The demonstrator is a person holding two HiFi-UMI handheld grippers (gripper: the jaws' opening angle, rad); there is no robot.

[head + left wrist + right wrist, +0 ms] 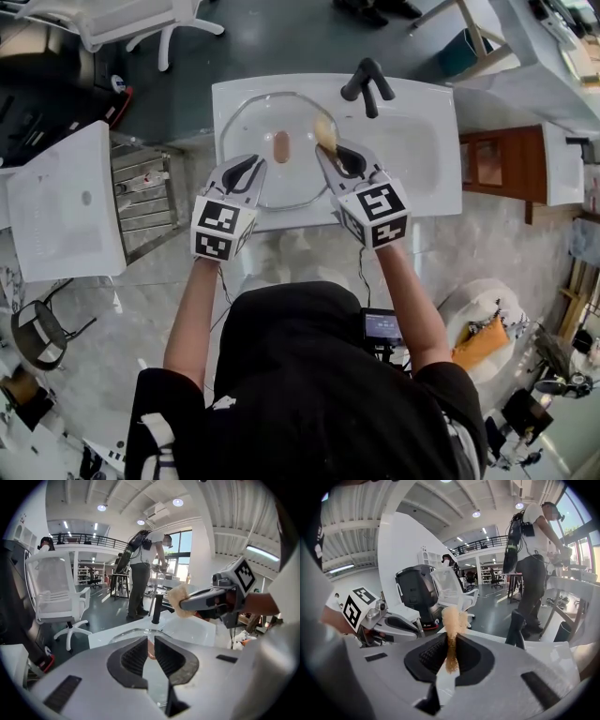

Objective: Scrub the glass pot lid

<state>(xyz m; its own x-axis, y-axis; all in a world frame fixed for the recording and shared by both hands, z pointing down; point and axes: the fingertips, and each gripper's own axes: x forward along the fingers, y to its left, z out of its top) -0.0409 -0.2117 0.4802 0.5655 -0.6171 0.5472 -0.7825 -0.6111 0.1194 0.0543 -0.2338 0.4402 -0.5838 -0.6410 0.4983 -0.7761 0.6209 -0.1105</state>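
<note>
Glass pot lid (253, 127) lies in white sink (422, 141), brown knob (281, 145) up. Left hand-held gripper (246, 172) has jaws together, empty, above lid's near rim. Right hand-held gripper (330, 155) is clamped on tan sponge (325, 131). Lid probably stiff, rather heavy, slippery, breakable; steady it at knob or rim.

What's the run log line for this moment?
left gripper: shut on glass pot lid | right gripper: shut on sponge | lid over sink

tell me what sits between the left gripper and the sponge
The brown knob on the glass lid sits between the left gripper and the sponge, as the head view shows.
</note>
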